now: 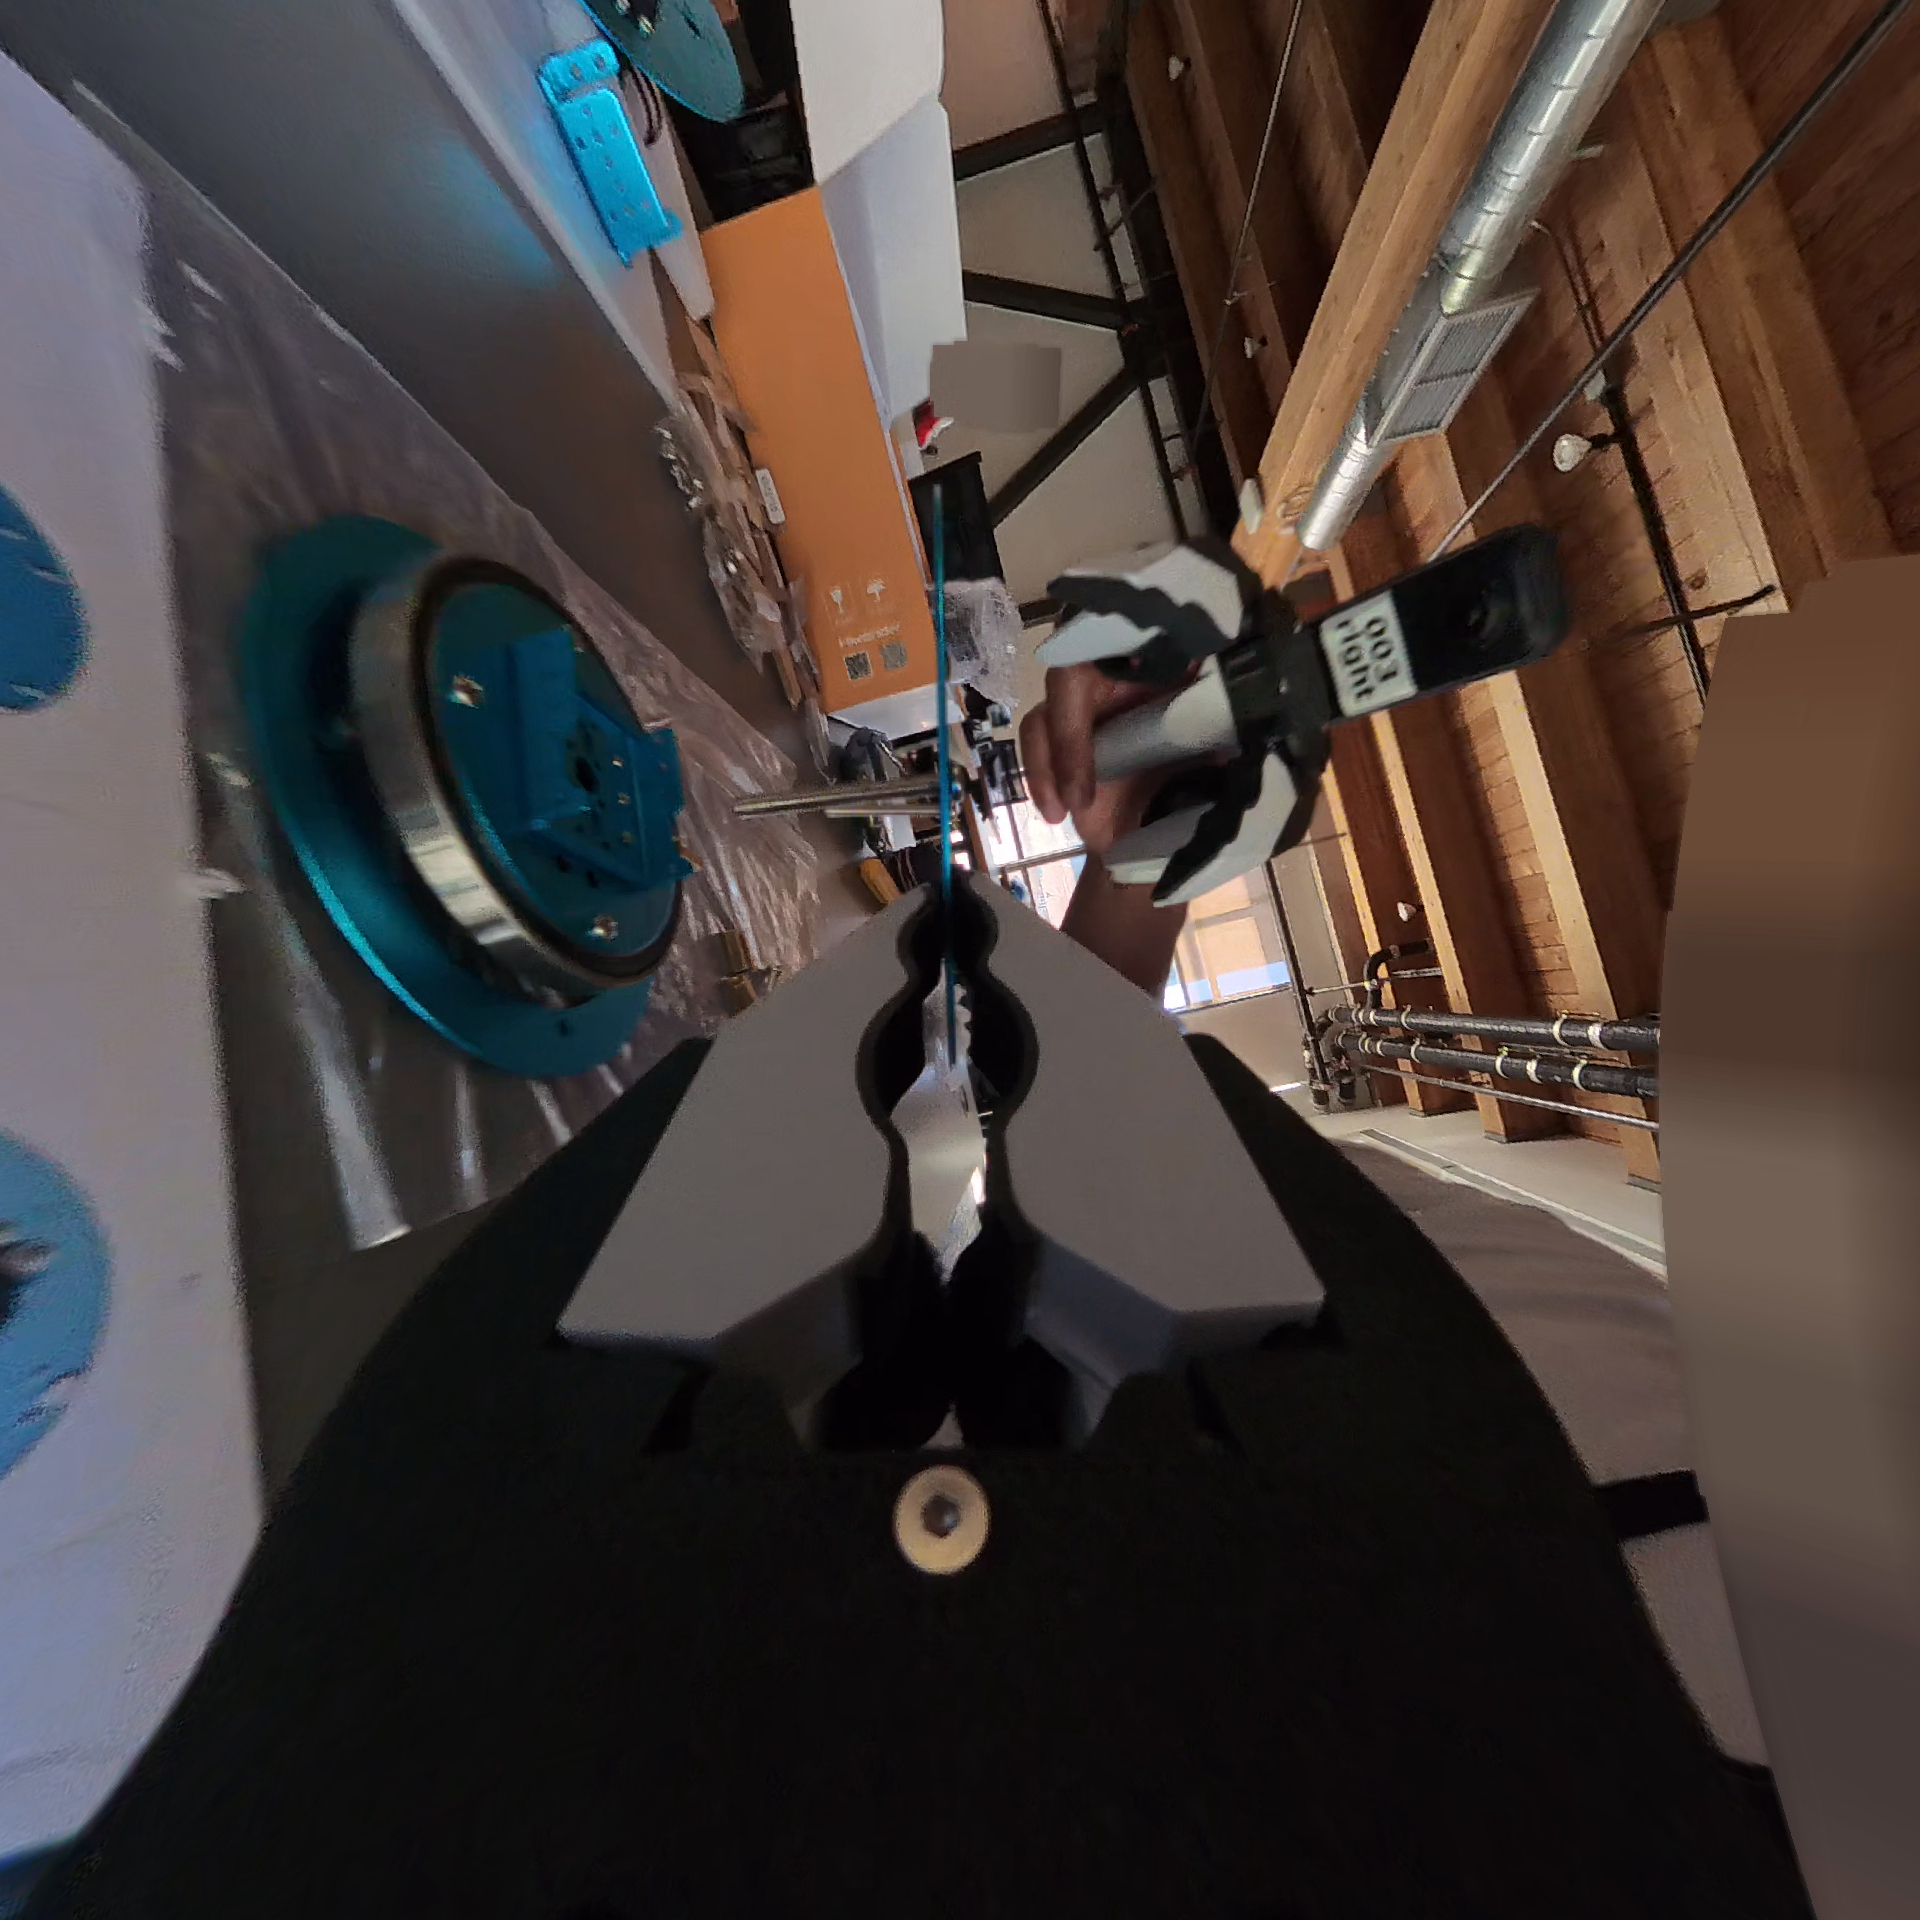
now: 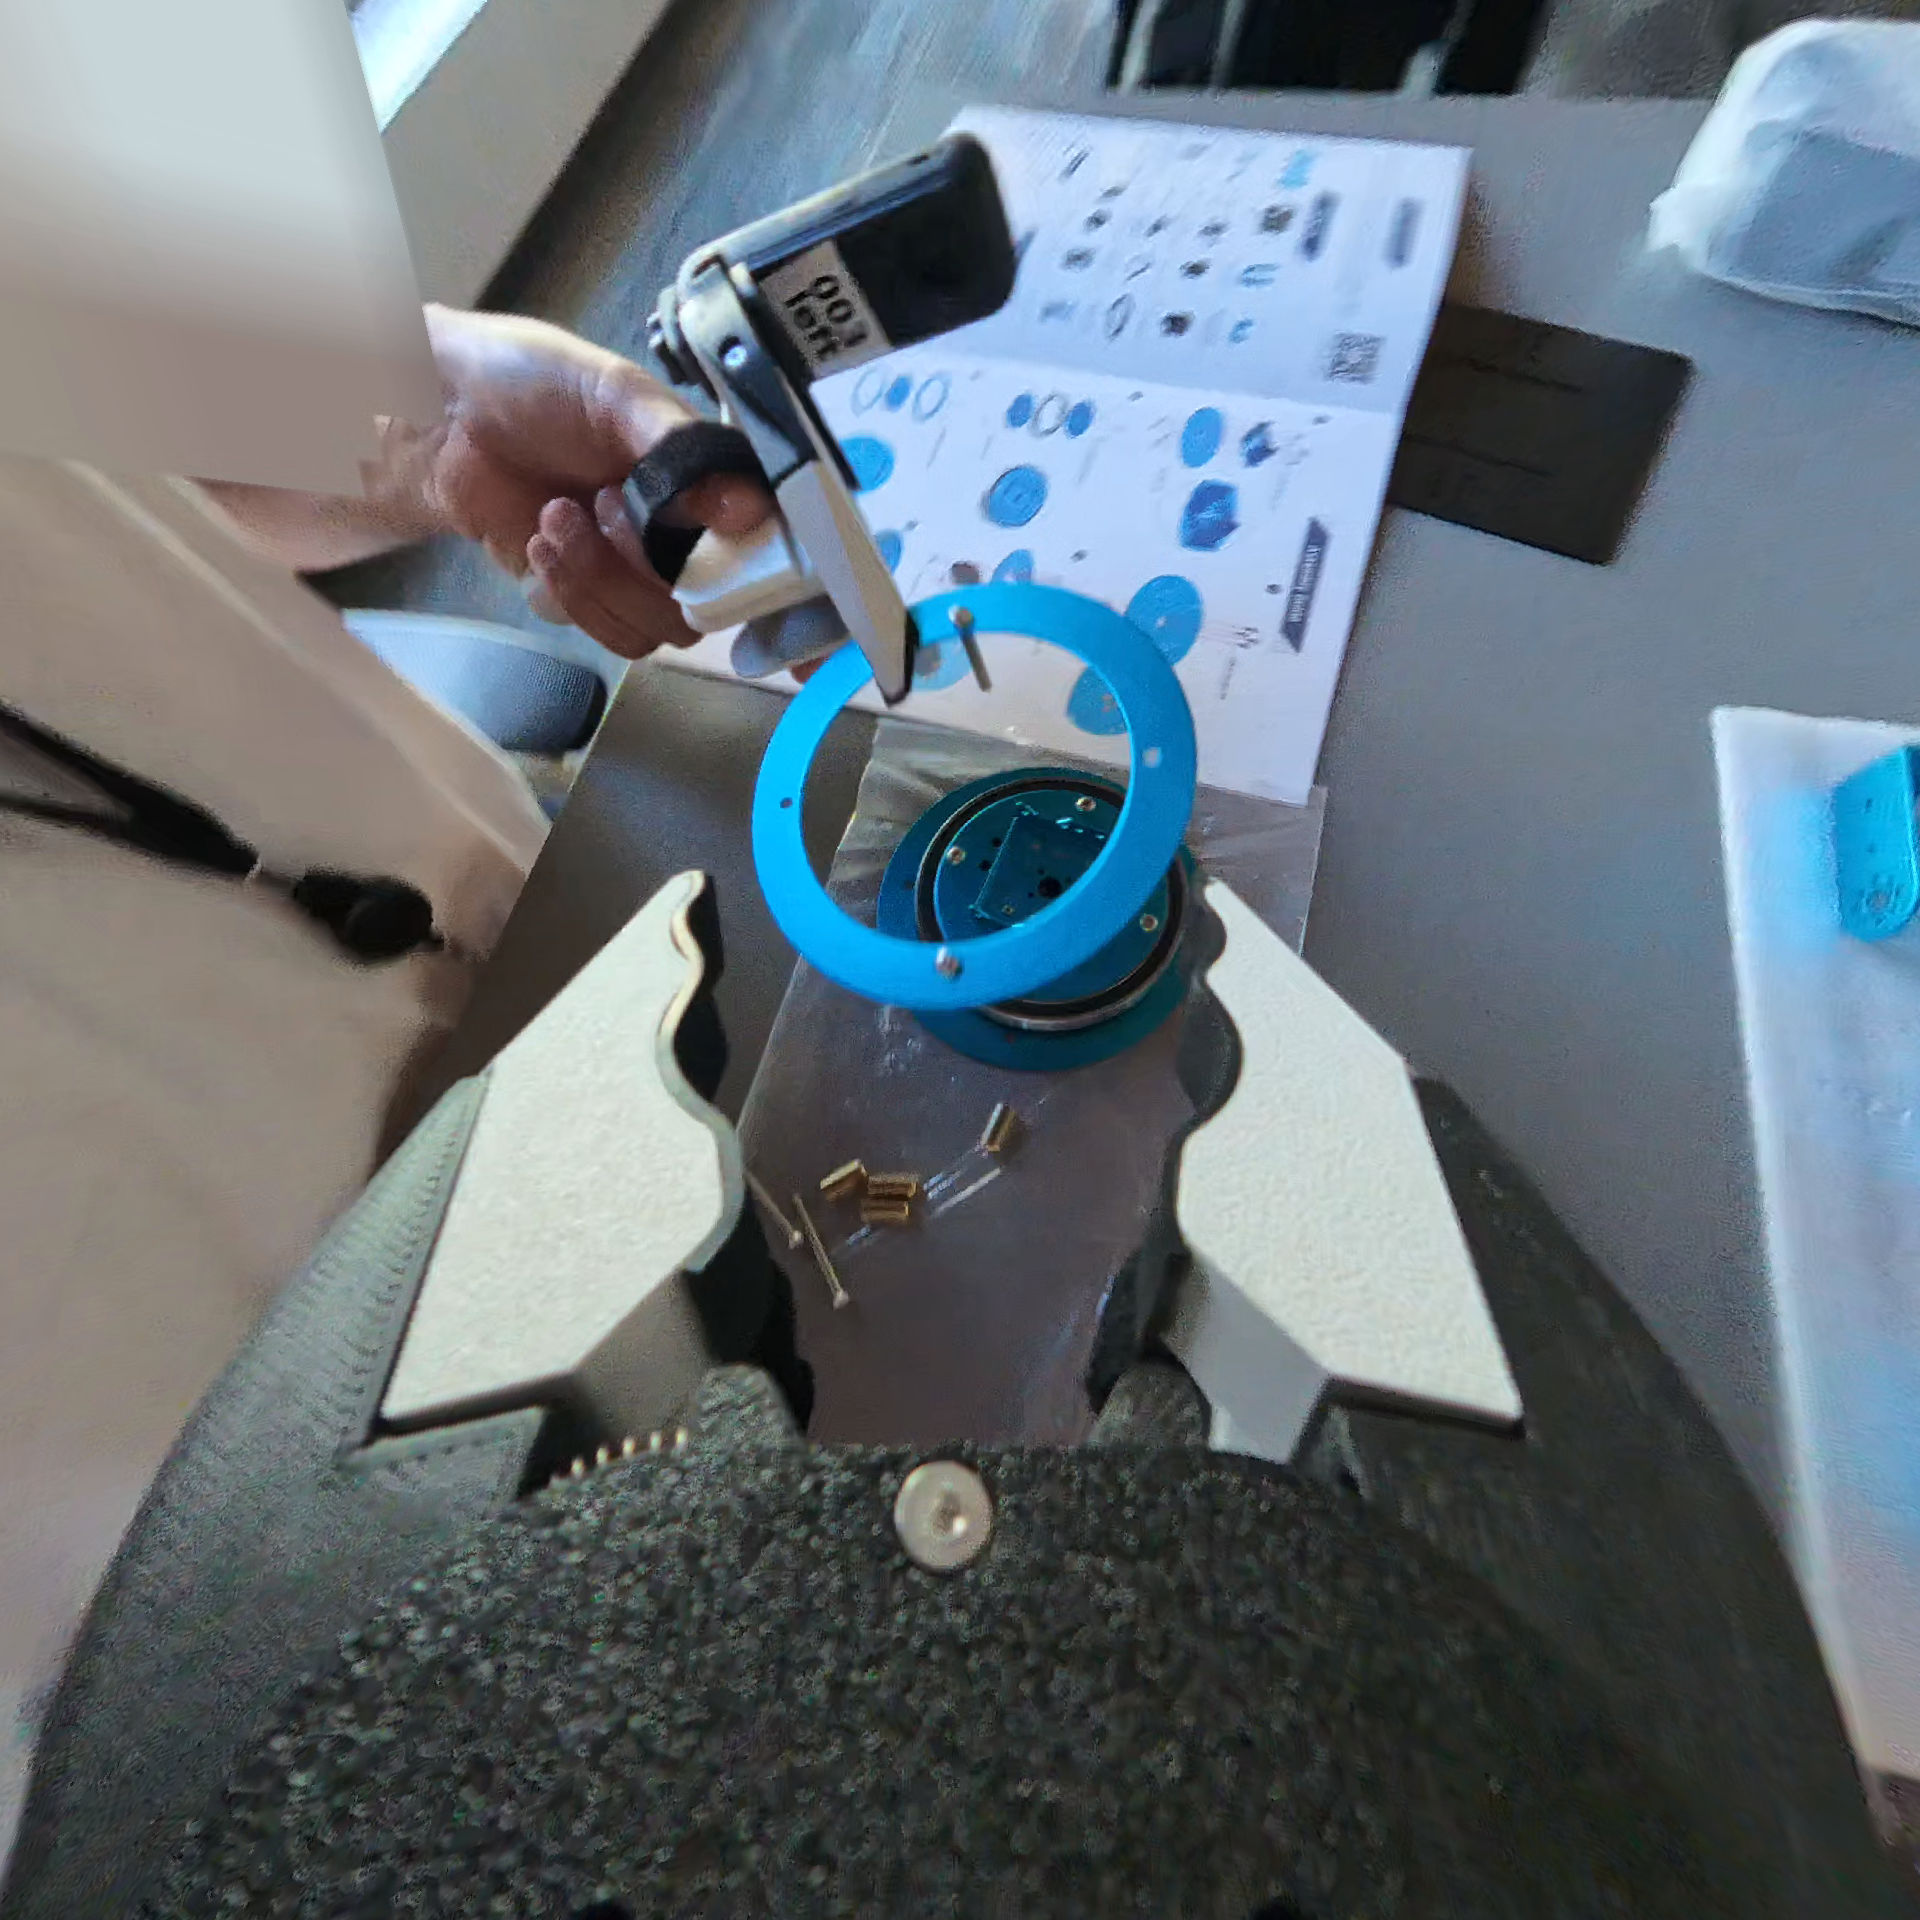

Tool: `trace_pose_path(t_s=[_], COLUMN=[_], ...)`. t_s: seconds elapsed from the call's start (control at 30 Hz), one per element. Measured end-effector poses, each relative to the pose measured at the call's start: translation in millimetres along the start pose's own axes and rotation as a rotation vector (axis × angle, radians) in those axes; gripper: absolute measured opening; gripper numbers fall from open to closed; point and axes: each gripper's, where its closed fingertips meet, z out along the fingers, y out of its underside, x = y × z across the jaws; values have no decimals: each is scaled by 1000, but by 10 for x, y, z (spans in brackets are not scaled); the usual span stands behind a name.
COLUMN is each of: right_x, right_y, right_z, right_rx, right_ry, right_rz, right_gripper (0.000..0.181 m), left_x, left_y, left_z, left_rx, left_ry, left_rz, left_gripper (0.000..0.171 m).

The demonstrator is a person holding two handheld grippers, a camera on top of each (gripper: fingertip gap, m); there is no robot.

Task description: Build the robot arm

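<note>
My left gripper [image 1: 951, 894] is shut on the rim of a thin blue metal ring [image 1: 940, 644], seen edge-on here. In the right wrist view the ring [image 2: 774, 831] hangs tilted from the left gripper [image 2: 894, 670], just above a round blue bearing assembly [image 2: 1039, 883]. A long screw [image 2: 971, 649] sticks through the ring near the grip, and another screw head [image 2: 948, 964] sits at its lower edge. My right gripper [image 2: 956, 894] is open and empty, its fingers [image 2: 582, 1122] to either side of the assembly and well above it. It also shows in the left wrist view [image 1: 1174, 727].
Brass standoffs [image 2: 873, 1195] and loose long screws [image 2: 821, 1247] lie on a clear plastic bag [image 2: 987, 1299] on the grey table. An instruction sheet [image 2: 1195, 416] lies behind, a black mat [image 2: 1538, 436] beside it. A blue part [image 2: 1881, 862] lies at the right. A person's hand [image 2: 540, 457] holds the left gripper. My hands' fingertips stand some 10 cm from each other.
</note>
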Motion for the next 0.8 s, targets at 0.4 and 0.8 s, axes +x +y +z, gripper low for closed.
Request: trace_pose_path(t_s=[0.4,0.8], right_x=[69,91], right_y=[736,634], right_z=[378,579], right_rx=[122,134], right_ry=[180,247], right_rz=[96,9], right_gripper=[79,93], left_x=[-184,-349], left_y=[-204,-135], left_z=[-136,95], left_rx=[-138,-225], left_ry=[-11,-61], left_rz=[-127,-181], left_gripper=[0,0])
